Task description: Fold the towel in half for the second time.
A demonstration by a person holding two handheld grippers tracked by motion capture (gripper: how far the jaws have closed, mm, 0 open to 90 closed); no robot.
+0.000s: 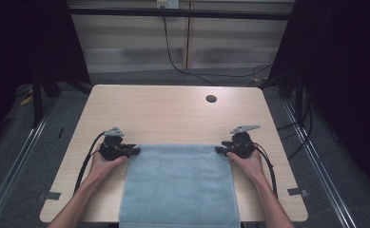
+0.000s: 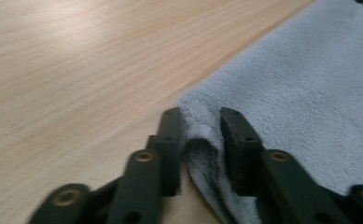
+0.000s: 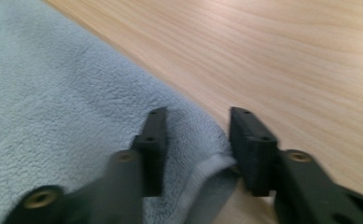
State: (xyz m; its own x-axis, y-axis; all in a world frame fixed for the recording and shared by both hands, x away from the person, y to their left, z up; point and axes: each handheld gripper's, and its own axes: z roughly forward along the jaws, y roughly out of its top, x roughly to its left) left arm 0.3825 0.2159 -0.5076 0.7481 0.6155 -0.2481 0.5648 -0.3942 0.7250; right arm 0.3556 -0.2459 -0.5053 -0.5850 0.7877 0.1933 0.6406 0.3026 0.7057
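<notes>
The table (image 1: 173,114) of light wood takes the middle of the high view, and on its lower half lies the blue towel (image 1: 179,185); its near end hangs over the table edge at the bottom of the frame. The far edge of the towel runs across the middle of the picture, between the two grippers.

The left gripper (image 1: 136,150) sits at the far left corner of the towel. In the left gripper view the corner (image 2: 198,140) stands bunched up between the black jaws; they are narrow around it, and the cloth seems to touch both pads – I judge it as pinched, though only by a small fold.

The right gripper (image 1: 219,150) is at the far right corner. In the right gripper view the jaws stand half open, the corner (image 3: 202,154) lies between them, and a gap shows beside the right pad, so this side does not press yet.

The risk, as I judge it, is an uneven grip. If both hands lift now, the right corner can stay on the table and the towel turns or folds crooked. The left fold is thin and close to the pad tips – a quick pull can slide it out. The hanging part also pulls the cloth toward the bottom of the frame.
</notes>
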